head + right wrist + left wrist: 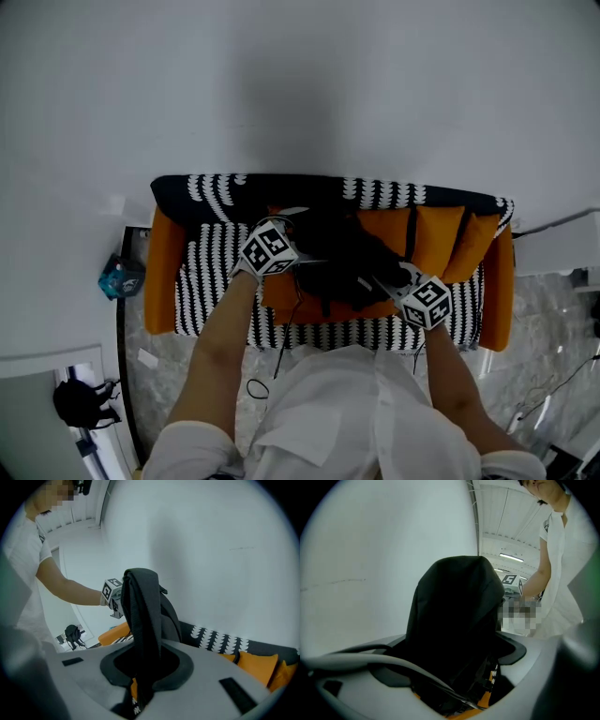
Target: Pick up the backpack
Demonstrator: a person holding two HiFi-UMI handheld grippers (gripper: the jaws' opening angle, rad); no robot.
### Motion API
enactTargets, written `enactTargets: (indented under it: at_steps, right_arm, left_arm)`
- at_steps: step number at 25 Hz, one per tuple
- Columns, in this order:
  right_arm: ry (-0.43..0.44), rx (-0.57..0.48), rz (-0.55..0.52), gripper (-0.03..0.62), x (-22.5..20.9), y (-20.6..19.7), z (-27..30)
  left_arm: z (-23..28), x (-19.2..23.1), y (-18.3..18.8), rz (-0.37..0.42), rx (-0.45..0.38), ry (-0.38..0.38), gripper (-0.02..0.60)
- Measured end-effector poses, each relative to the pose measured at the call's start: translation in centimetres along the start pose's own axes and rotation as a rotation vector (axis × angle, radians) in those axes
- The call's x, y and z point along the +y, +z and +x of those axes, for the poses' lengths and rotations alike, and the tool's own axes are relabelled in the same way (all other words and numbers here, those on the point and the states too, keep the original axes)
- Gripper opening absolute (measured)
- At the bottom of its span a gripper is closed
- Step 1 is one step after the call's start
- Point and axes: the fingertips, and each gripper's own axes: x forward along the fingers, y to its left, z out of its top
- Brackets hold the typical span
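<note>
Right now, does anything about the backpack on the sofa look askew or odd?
Slightly odd: the black backpack is gripped on one side only. The right tool is shut on a strap, while the left tool stands open with the bag's top between its jaws, not clamped. Nothing on the sofa looks spilled or damaged.

My left gripper (449, 670), jaws spread wide, frames the backpack (454, 611), whose black fabric rises upright between them with neither pad visibly pressing it. A white wall (370, 550) fills the left. At right are my white shirt (565, 569) and forearm (534, 581), with a marker cube (510, 579) just beside it. Orange fabric (486, 699) peeks out beneath the pack.
</note>
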Motion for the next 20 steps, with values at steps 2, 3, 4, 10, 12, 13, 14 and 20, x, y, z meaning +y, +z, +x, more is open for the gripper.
enactTargets:
  at_steps: [2,3,4,10,12,13,14,20]
  right_arm:
    - [-0.011,-0.003,0.003,0.064,-0.1,0.0,-0.1]
    - [-0.020,-0.005,0.007,0.064,-0.2,0.0,-0.1]
    - [-0.030,-0.008,0.013,0.064,-0.4,-0.1,-0.1]
    - [-0.057,-0.015,0.041,0.064,-0.7,-0.1,-0.3]
    - [-0.063,-0.015,0.049,0.064,-0.7,-0.2,-0.3]
    - [-0.069,-0.017,0.054,0.064,-0.7,-0.2,-0.3]
    - [-0.075,-0.020,0.060,0.064,-0.8,-0.1,-0.3]
    - [-0.120,-0.030,0.088,0.064,-1.1,0.0,-0.4]
  left_arm:
    - [0.0,-0.4,0.0,-0.009,-0.003,0.013,0.543]
    - [0.0,-0.8,0.1,-0.022,-0.005,0.012,0.541]
    - [0.1,-1.2,0.2,-0.042,-0.010,0.008,0.538]
    - [-0.2,-2.8,0.4,-0.120,-0.051,0.084,0.322]
    - [-0.4,-2.7,0.2,-0.139,-0.065,0.129,0.269]
    - [-0.5,-2.8,0.2,-0.144,-0.072,0.146,0.258]
    - [-0.5,-2.9,0.2,-0.148,-0.078,0.161,0.248]
    - [-0.7,-3.8,0.2,-0.186,-0.084,0.216,0.200]
